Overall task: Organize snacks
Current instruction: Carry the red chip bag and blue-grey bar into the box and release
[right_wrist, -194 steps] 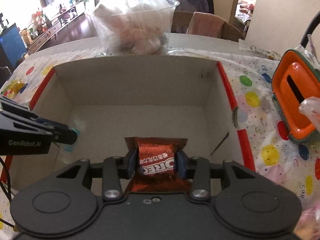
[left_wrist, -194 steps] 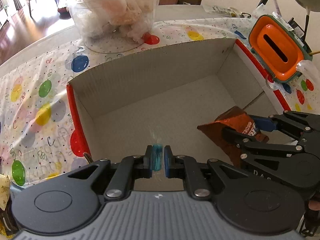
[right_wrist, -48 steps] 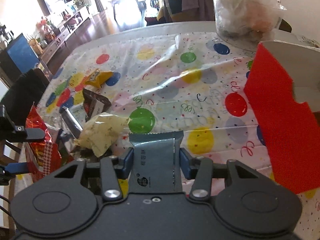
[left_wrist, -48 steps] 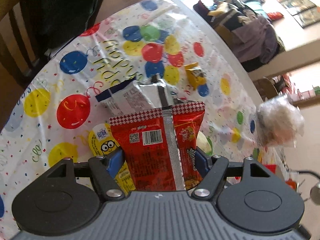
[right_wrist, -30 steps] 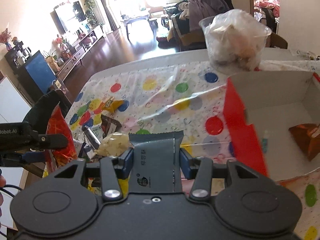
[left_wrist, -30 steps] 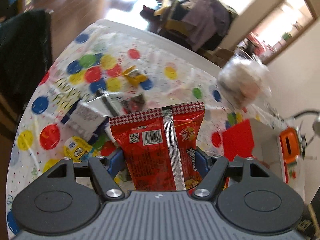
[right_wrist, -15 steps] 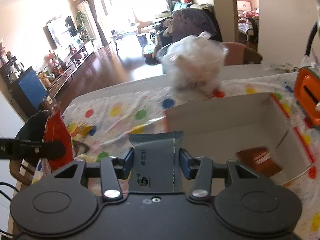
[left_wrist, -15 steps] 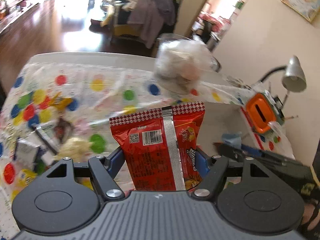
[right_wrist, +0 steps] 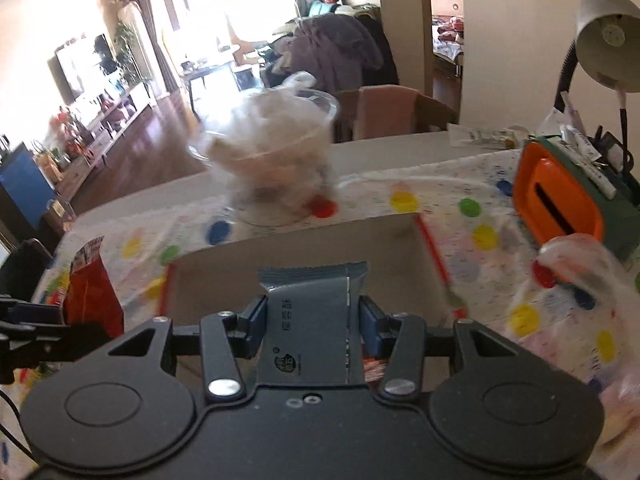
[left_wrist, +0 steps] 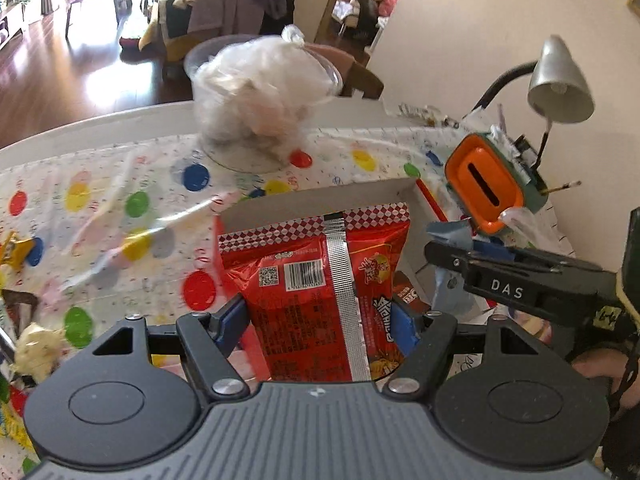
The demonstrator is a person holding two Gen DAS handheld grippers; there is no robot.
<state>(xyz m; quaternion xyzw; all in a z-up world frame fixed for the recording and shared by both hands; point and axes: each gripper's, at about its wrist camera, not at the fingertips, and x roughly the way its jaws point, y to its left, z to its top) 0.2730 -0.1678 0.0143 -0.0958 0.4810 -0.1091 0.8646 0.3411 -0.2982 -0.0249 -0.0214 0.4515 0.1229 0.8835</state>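
My left gripper (left_wrist: pixel 318 324) is shut on a red snack bag (left_wrist: pixel 320 296) and holds it above the near left part of the cardboard box (left_wrist: pixel 304 204). My right gripper (right_wrist: pixel 312 324) is shut on a grey-blue snack packet (right_wrist: pixel 310 320) over the box (right_wrist: pixel 296 252). The right gripper with its packet also shows at the right of the left wrist view (left_wrist: pixel 452 246). The left gripper's red bag shows at the left of the right wrist view (right_wrist: pixel 92 292). A brown Oreo packet (left_wrist: pixel 406 294) lies inside the box, mostly hidden.
A clear plastic tub of wrapped items (left_wrist: pixel 262 100) stands behind the box. An orange and green holder (left_wrist: pixel 486 184) and a desk lamp (left_wrist: pixel 558 80) stand at the right. Loose snacks (left_wrist: pixel 36 344) lie on the balloon-print tablecloth (left_wrist: pixel 120 208) at the left.
Both grippers have swung from the snack pile to the box, each carrying its packet. The box and tub now fill the middle of both views.
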